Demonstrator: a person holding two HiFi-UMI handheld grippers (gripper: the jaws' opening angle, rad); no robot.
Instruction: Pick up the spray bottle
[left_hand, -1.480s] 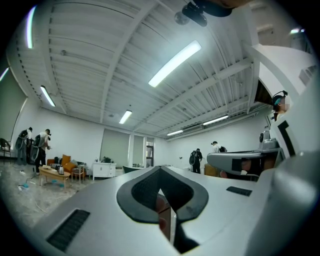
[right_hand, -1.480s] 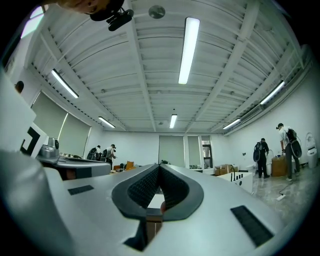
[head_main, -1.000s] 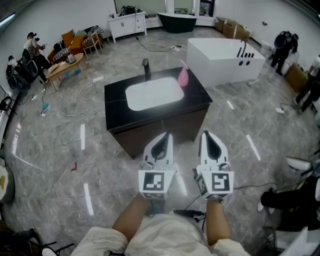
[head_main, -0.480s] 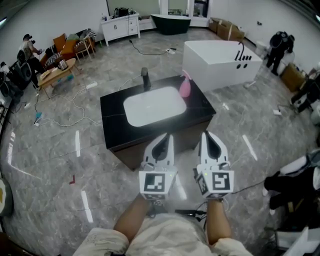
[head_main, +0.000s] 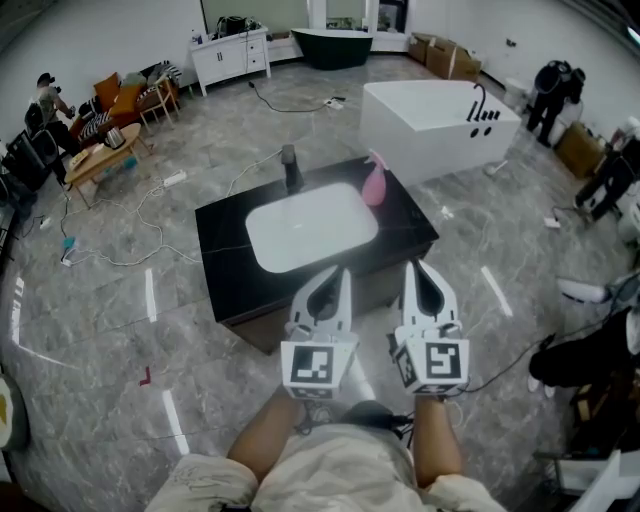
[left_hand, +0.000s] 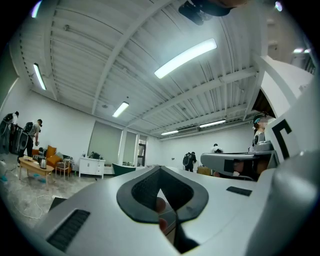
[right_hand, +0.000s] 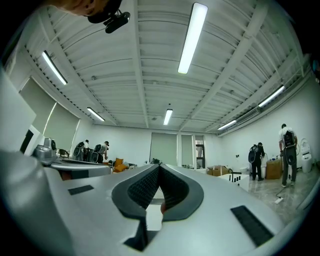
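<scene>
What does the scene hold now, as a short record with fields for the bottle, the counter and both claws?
spray bottle: pink, standing on the counter beside the sink's far right corner
counter: black, with a white sink set in it
faucet: dark, behind the sink
left claw: shut, empty, apart from the bottle
right claw: shut, empty, apart from the bottle

Long ceiling strip lights give bright, even, cool light with faint shadows. The white basin in the dark counter is blown out, and the glossy floor carries pale glare streaks. All views bulge fisheye-wise with black corners. The left tool and right tool loom soft near the lens.
</scene>
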